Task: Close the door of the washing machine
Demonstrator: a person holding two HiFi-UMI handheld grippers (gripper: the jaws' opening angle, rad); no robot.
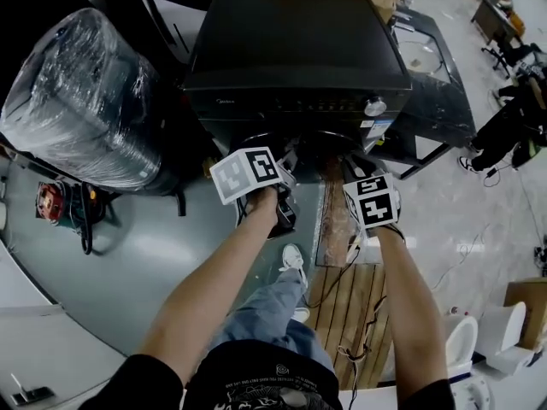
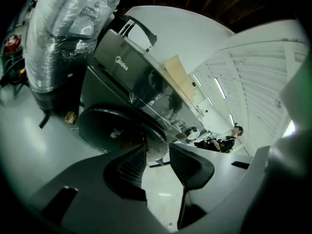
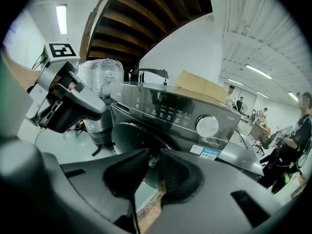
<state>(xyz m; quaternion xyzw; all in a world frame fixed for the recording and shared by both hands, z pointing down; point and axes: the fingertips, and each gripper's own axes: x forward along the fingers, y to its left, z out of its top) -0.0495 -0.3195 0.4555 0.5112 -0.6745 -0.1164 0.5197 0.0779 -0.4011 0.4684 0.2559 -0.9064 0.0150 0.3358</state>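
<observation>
Black washing machine door (image 2: 109, 128) seems ajar; before it, left claw (image 2: 157, 152) stands spread, right claw (image 3: 155, 156) almost together, both empty. A glancing push could leave it unlatched.

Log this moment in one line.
left gripper: open, empty | right gripper: open, empty | washing machine door: appears shut

Ceiling strip lights (image 3: 61, 18) glare at eleven o'clock; the black washing machine (image 1: 295, 54) swallows detail; both gripper views curve and darken at the edges.
</observation>
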